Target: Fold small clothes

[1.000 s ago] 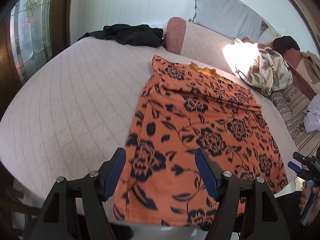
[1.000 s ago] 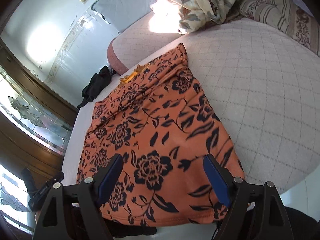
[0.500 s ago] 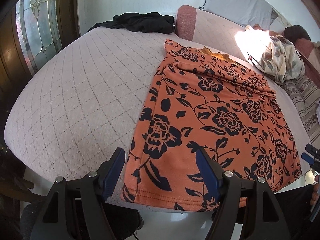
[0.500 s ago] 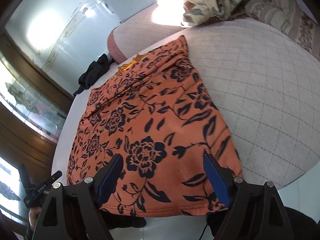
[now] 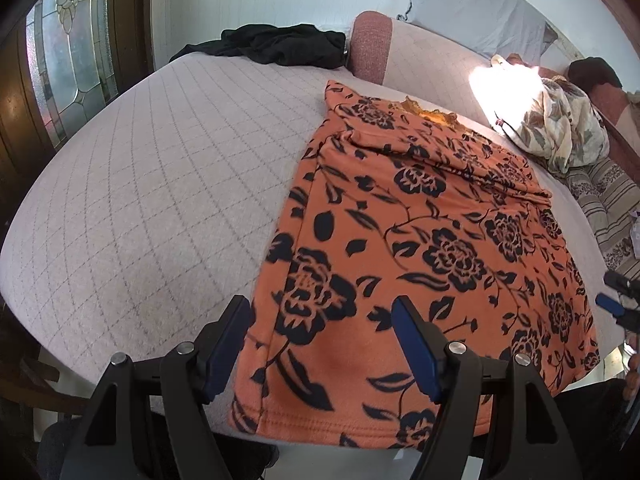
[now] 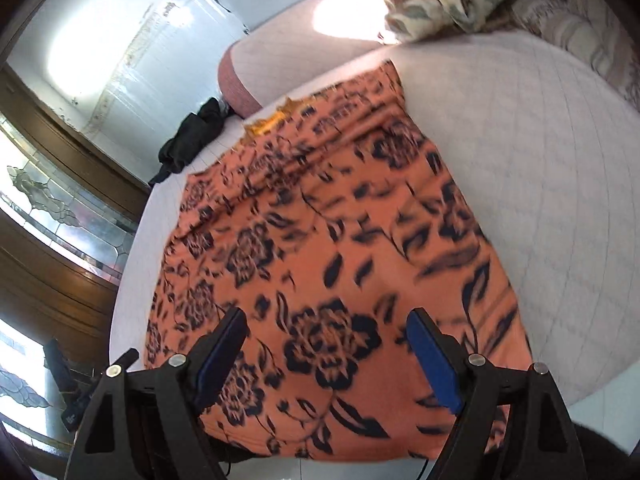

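Both wrist views look steeply down from the bed's [image 5: 140,200] near edge, close above the orange floral garment [image 5: 420,240], one from each lower corner; both share it.

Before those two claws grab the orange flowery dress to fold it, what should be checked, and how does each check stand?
1. Orange floral dress lies spread on the quilted bed: ok.
2. Left gripper open, nothing held: ok.
3. Right gripper open, nothing held: ok.
4. Near hem within both grippers' view: ok.
5. Top part smooth: not ok, a fold runs across it.
6. Black garment lies apart from the dress: ok.
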The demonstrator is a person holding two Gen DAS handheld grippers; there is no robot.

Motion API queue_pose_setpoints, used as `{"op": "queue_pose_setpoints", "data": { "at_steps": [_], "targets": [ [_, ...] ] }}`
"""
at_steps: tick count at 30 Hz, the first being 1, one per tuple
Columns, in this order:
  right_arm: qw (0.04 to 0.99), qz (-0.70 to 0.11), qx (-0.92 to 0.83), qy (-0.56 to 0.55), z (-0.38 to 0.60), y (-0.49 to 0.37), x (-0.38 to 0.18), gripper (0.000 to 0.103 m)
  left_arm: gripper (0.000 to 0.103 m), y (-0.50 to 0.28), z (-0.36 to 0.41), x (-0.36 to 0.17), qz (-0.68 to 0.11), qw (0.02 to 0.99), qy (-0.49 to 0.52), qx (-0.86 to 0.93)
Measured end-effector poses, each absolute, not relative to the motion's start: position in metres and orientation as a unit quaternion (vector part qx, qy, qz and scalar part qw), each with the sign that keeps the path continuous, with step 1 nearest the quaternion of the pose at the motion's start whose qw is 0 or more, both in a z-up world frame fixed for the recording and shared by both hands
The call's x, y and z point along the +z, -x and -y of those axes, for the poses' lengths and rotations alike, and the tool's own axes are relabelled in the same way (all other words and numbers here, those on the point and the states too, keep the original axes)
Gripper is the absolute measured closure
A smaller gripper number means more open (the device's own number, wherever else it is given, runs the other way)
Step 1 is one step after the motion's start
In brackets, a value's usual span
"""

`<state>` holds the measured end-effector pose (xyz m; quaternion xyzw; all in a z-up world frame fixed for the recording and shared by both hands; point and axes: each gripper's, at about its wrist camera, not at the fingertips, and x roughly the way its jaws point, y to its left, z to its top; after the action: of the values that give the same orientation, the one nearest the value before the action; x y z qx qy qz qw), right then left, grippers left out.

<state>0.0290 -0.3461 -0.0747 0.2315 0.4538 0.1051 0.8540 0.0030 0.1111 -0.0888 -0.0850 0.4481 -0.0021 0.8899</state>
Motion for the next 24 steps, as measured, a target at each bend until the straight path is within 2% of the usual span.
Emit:
{"op": "queue_pose_setpoints", "data": {
  "at_steps": [8, 14, 19, 24],
  "targets": [
    [0.862, -0.425, 0.125, -0.246, 0.343, -0.124, -0.044, 0.018, 0.029, -0.024, -0.106, -0.106, -0.463, 0.882, 0.088, -0.015],
    [0.853, -0.41, 0.081, -0.313, 0.385, -0.196, -0.065, 0.018, 0.029, -0.041, -0.107, -0.1, -0.451, 0.889, 0.081, -0.019],
    [0.837, -0.431, 0.029, -0.334, 0.431, -0.208, -0.098, 0.018, 0.029, -0.058, -0.108, -0.106, -0.455, 0.887, 0.079, -0.015],
    [0.833, -0.437, 0.037, -0.337, 0.442, -0.206, -0.104, 0.018, 0.029, -0.063, -0.103, -0.108, -0.461, 0.883, 0.087, -0.022]
  ]
}}
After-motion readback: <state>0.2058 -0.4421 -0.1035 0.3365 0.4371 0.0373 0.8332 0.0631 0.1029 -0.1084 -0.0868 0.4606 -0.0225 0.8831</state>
